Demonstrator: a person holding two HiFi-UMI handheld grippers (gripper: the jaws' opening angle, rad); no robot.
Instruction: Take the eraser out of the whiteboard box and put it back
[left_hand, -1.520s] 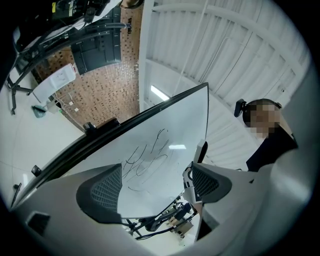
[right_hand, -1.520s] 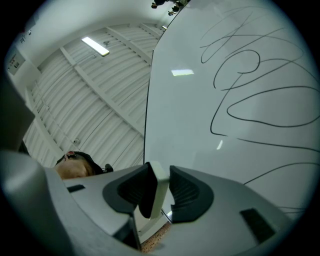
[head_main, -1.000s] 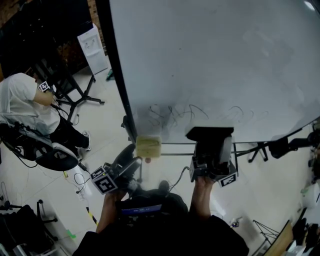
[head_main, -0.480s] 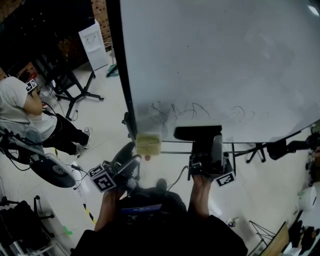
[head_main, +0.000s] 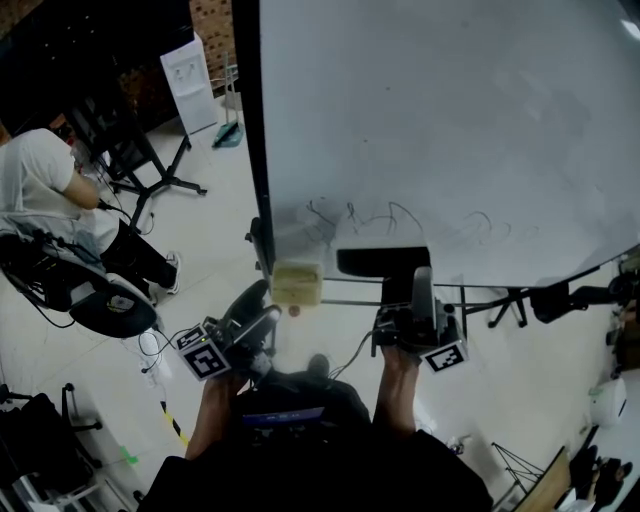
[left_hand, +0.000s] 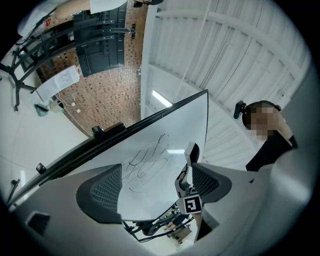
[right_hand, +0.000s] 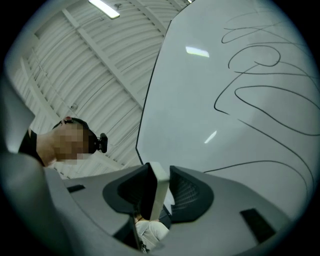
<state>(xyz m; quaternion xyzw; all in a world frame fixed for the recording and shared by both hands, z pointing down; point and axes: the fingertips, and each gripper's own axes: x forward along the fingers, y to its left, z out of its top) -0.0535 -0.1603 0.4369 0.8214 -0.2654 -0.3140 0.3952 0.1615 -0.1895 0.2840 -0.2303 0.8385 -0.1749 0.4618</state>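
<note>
**A:** Where is the eraser (head_main: 383, 262) sitting?
**B:** The right gripper (head_main: 405, 285) is clenching it between its fingers (right_hand: 187, 192), at their tips. Its long axis is running sideways, crosswise to the fingers, along the whiteboard's (head_main: 450, 120) lower edge. The whiteboard box (head_main: 297, 284) is hanging left of them.
**A:** And the left gripper (left_hand: 156, 186)?
**B:** Its fingers (left_hand: 100, 192) are standing released, gripping nothing.

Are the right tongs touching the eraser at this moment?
Touching. The right gripper view shows the eraser edge-on between the pads of the right tongs, clamped from both sides.
</note>
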